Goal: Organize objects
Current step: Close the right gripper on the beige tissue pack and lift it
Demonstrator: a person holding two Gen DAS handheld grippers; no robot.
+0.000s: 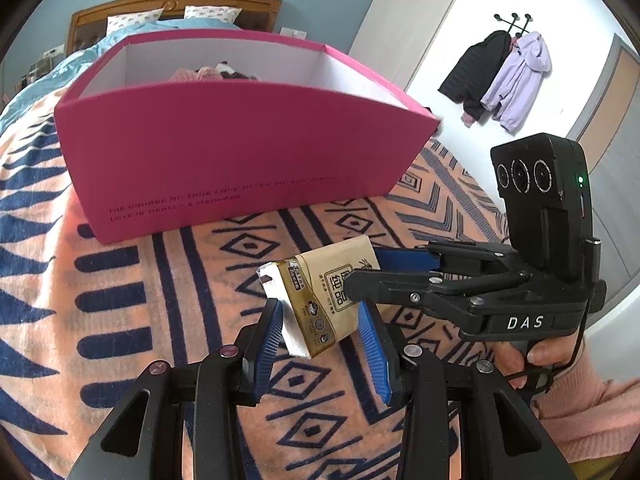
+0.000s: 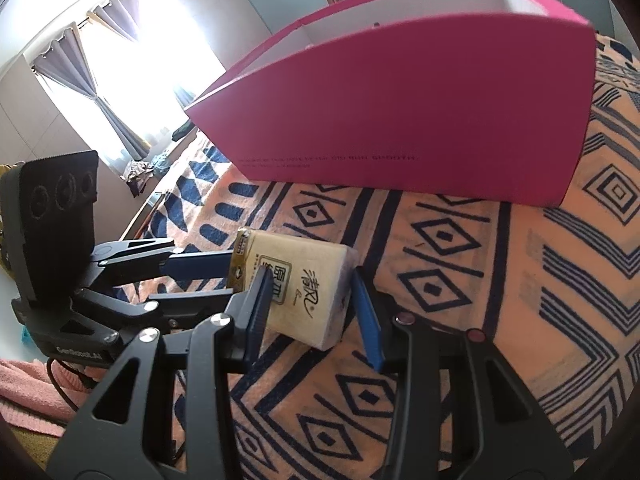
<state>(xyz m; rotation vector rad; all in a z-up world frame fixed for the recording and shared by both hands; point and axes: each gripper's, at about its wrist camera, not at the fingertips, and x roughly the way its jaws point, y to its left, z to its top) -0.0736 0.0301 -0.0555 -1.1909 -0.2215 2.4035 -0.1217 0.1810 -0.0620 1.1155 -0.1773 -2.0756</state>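
Note:
A small gold-and-cream tissue pack [image 1: 320, 300] [image 2: 312, 296] is held just above the orange-and-navy patterned blanket [image 1: 168, 320]. My left gripper [image 1: 318, 311] is shut on it, blue pads against its two sides. My right gripper [image 2: 310, 280] is shut on the same pack, coming in crosswise. Each gripper shows in the other's view: the right gripper [image 1: 372, 270] enters from the right, the left gripper [image 2: 231, 276] from the left. Behind the pack stands an open pink box [image 1: 240, 152] [image 2: 420, 100] with soft pink items [image 1: 212, 74] inside.
The blanket covers a bed with a wooden headboard [image 1: 176, 4] and pillows [image 1: 212, 12]. Coats [image 1: 500, 76] hang on the wall at right. A curtained window [image 2: 120, 52] lies to the left. A pink sleeve [image 1: 592, 412] and a hand hold the right gripper.

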